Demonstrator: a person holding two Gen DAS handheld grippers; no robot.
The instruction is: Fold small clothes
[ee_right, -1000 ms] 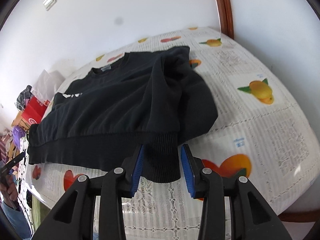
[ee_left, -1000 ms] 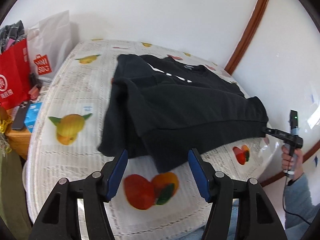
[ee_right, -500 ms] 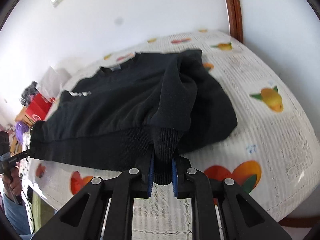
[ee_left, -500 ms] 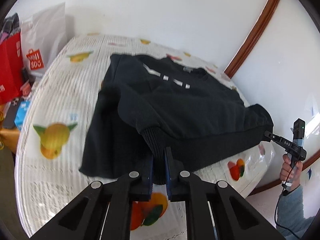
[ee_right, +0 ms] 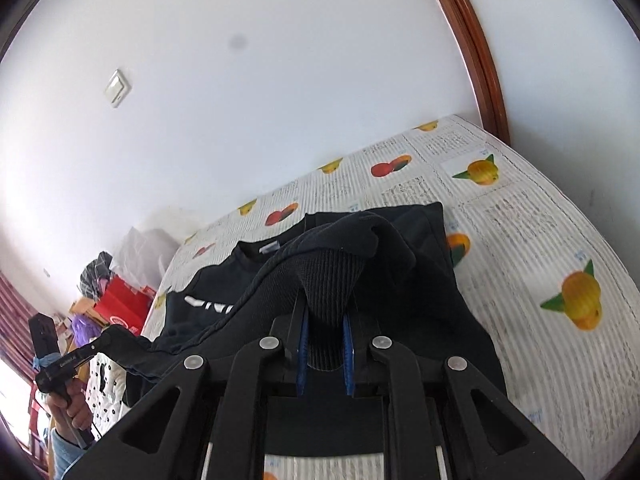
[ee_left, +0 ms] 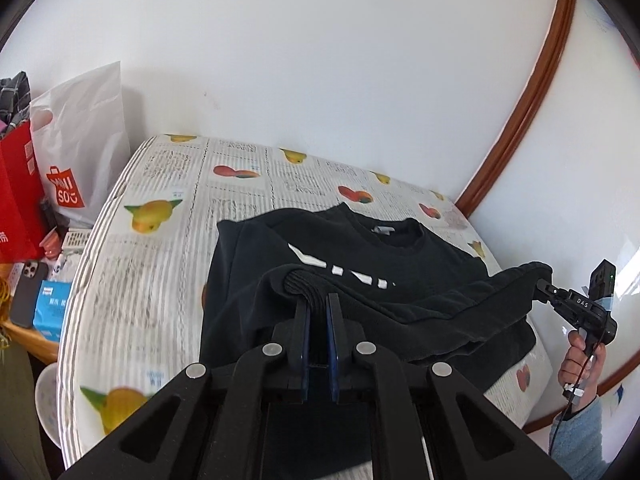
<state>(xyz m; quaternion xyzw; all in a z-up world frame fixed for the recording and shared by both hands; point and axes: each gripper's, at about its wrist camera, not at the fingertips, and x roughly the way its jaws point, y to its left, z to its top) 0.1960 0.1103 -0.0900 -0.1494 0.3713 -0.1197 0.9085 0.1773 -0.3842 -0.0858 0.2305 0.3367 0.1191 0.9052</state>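
Lifted since before: black sweatshirt (ee_left: 400, 264) hem, bunched toward 12 o'clock, pinched by left gripper (ee_left: 318, 308) and right gripper (ee_right: 325, 316).

White Miniso bag (ee_left: 80, 136) beside red bag (ee_left: 18, 196); phone (ee_left: 27, 294); wall switch (ee_right: 118, 88); fruit-print tablecloth (ee_left: 160, 240).

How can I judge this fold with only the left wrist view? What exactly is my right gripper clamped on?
Observer: The right gripper has its jaws shut on a ribbed cuff of the black sweatshirt, and a fold of sleeve drapes over it.
Operator: Does my left end look lifted from there?
Observer: Yes. The left gripper holds its end of the sweatshirt up beyond the tablecloth edge, and the hem sags between the two grippers.
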